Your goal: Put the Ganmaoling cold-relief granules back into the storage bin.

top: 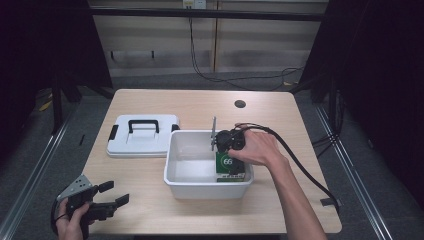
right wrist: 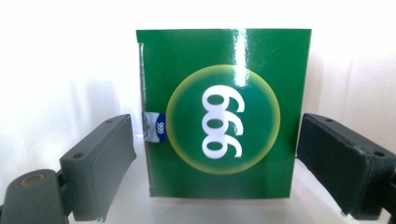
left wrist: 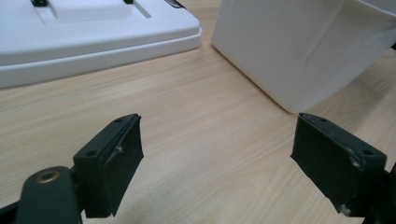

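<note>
A green box point(top: 231, 167) printed with "999" in a yellow-ringed circle lies at the right end of the white bin point(top: 200, 189). My right gripper point(top: 230, 151) reaches down into the bin over it. In the right gripper view the box point(right wrist: 219, 126) sits between the two jaws, and the right gripper point(right wrist: 217, 158) is open, with a thin gap showing at the left jaw. My left gripper point(top: 119, 193) rests low over the table's front left corner, open and holding nothing. In the left gripper view, the left gripper point(left wrist: 217, 158) has bare wood between its jaws.
The bin's white lid point(top: 142, 142) with a black handle lies flat to the left of the bin. In the left gripper view the lid point(left wrist: 93, 42) and the bin's wall point(left wrist: 289, 51) stand ahead. A round hole point(top: 240, 104) marks the table's far side. A black cable point(top: 305, 172) trails right.
</note>
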`<move>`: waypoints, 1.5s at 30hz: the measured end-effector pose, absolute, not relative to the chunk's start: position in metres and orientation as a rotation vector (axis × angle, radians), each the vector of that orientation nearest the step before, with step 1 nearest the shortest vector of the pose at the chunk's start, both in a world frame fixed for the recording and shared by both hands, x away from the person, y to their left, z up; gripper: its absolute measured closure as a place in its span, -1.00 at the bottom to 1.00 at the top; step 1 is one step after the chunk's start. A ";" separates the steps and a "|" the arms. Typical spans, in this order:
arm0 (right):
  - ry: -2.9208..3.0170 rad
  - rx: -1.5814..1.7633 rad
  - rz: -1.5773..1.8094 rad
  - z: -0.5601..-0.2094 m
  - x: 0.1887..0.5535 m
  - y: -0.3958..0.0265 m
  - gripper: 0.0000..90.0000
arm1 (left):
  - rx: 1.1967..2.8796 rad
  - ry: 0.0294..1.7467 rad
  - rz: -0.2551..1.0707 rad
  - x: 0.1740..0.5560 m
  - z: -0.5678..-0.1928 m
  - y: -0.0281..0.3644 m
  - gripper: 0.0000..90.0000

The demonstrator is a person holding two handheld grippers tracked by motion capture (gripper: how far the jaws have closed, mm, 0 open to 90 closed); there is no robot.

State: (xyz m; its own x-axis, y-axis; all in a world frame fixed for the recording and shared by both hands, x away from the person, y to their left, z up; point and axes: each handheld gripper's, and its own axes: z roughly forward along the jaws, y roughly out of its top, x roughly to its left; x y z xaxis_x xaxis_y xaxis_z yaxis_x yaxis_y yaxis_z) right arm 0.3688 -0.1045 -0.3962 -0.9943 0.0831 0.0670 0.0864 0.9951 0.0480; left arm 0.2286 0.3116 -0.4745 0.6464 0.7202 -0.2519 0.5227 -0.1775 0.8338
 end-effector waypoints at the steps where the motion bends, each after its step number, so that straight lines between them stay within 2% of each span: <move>1: -3.088 -0.132 -0.118 -0.393 0.368 -0.107 -0.77 | 1.846 0.990 0.243 0.229 -0.474 0.312 -0.65; 13: -3.136 -0.258 -0.313 -0.370 0.360 -0.126 -0.71 | 1.848 0.992 0.250 0.229 -0.474 0.312 -0.65; 26: -3.128 -0.440 -0.761 -0.354 0.350 -0.153 -0.69 | 1.846 0.994 0.252 0.228 -0.474 0.312 -0.65; 39: -3.008 -0.678 -1.203 -0.345 0.330 -0.195 -0.69 | 1.846 0.995 0.251 0.228 -0.474 0.312 -0.65; 45: -3.025 -0.788 -1.249 -0.341 0.318 -0.214 -0.69 | 1.844 0.994 0.253 0.228 -0.474 0.312 -0.65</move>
